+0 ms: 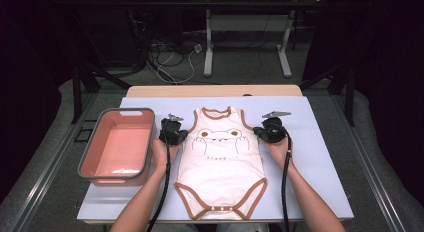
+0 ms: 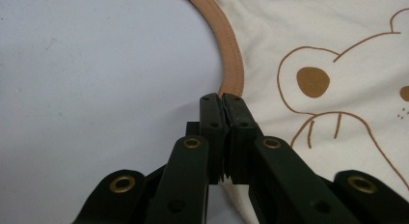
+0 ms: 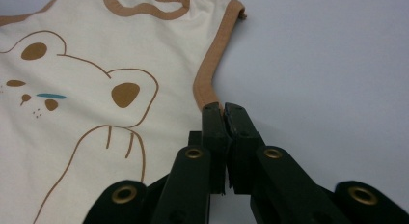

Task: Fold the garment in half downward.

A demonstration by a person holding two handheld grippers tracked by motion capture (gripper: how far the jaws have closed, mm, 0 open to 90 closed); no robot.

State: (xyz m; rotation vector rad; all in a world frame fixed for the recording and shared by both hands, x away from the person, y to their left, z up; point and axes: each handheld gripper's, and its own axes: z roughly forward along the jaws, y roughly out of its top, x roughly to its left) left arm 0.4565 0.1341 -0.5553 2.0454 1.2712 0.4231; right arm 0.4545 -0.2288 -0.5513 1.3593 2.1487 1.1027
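A cream sleeveless baby bodysuit [image 1: 220, 162] with brown trim and a frog drawing lies flat on the pale table, neck away from the person. My left gripper [image 1: 185, 137] sits at its left armhole. In the left gripper view the jaws [image 2: 223, 101] are pressed together on the brown trim of the bodysuit [image 2: 337, 50]. My right gripper [image 1: 256, 132] sits at the right armhole. In the right gripper view its jaws [image 3: 223, 110] are closed where the trim of the bodysuit [image 3: 96, 64] runs between them.
A pink basin with a grey rim [image 1: 120, 112] stands on the left of the table [image 1: 315, 162], close to my left hand. Past the far table edge are a dark floor, cables and the white legs of another table [image 1: 208, 52].
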